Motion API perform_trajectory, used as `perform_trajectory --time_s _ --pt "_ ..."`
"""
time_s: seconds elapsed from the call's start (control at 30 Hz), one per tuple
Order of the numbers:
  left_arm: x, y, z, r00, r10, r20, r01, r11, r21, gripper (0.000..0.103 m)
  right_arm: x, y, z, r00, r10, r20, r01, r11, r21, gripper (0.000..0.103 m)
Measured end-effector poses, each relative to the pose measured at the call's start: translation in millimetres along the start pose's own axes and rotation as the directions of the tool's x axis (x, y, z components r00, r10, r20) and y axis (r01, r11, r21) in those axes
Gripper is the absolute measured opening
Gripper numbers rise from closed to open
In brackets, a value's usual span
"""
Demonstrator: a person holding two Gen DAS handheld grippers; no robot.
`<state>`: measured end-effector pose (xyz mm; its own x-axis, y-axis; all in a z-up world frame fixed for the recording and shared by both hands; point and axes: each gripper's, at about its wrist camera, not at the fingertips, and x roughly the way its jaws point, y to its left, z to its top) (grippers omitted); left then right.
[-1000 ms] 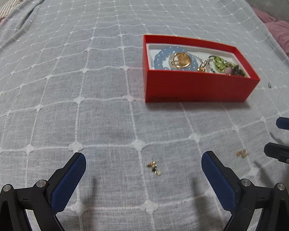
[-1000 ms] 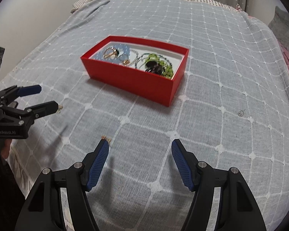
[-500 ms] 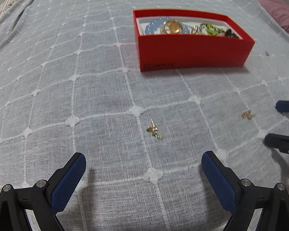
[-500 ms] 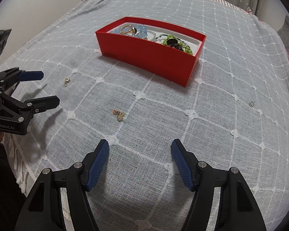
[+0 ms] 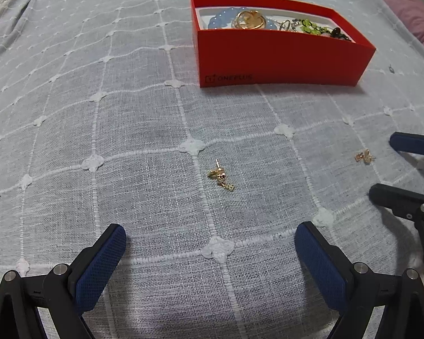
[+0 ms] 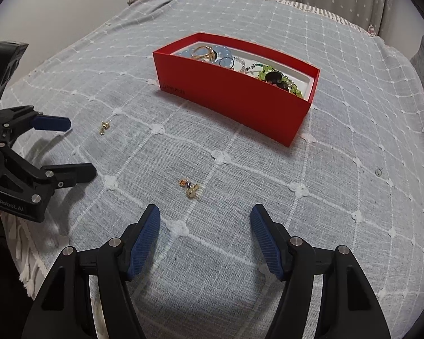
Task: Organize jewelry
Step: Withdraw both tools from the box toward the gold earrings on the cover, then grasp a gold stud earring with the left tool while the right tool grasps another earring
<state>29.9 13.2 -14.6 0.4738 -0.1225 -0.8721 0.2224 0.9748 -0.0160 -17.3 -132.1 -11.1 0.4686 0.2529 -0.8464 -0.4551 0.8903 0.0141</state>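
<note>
A red box (image 5: 282, 53) (image 6: 234, 99) on the grey checked bedspread holds a blue bead bracelet (image 5: 223, 18), gold rings and green beads. A gold earring (image 5: 221, 175) (image 6: 104, 127) lies on the cloth a little beyond my left gripper (image 5: 210, 240) (image 6: 67, 147), which is open and empty. A second gold earring (image 6: 190, 188) (image 5: 364, 156) lies just ahead of my right gripper (image 6: 205, 226) (image 5: 404, 169). Its jaws are closing, with only cloth between the pads and the earring still beyond the tips.
A tiny dark piece (image 6: 378, 171) (image 5: 391, 69) lies on the cloth right of the box. The bed's fringed edge (image 6: 22, 254) runs close at the left behind the left gripper. Pink bedding (image 5: 410, 8) lies at the far right.
Both views have shifted: each earring now lies farther ahead of its gripper's tips, and the second one is centred between the right fingers. The right jaws have narrowed slightly.
</note>
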Motion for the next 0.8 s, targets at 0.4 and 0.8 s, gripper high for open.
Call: perform_trajectory --time_s 0.4,0.8 --pt "-4.4 2.9 -0.4 1.0 -0.02 0.02 0.02 1.0 -0.013 0.099 7.9 13.3 6.6 1.0 0.031 0.008 -0.03 0.998 -0.064 0.023" --pt "-4.6 4.4 1.0 0.999 -0.023 0.026 0.023 1.0 -0.016 0.099 6.3 12.5 6.5 1.0 0.007 0.017 -0.006 0.998 -0.067 0.009"
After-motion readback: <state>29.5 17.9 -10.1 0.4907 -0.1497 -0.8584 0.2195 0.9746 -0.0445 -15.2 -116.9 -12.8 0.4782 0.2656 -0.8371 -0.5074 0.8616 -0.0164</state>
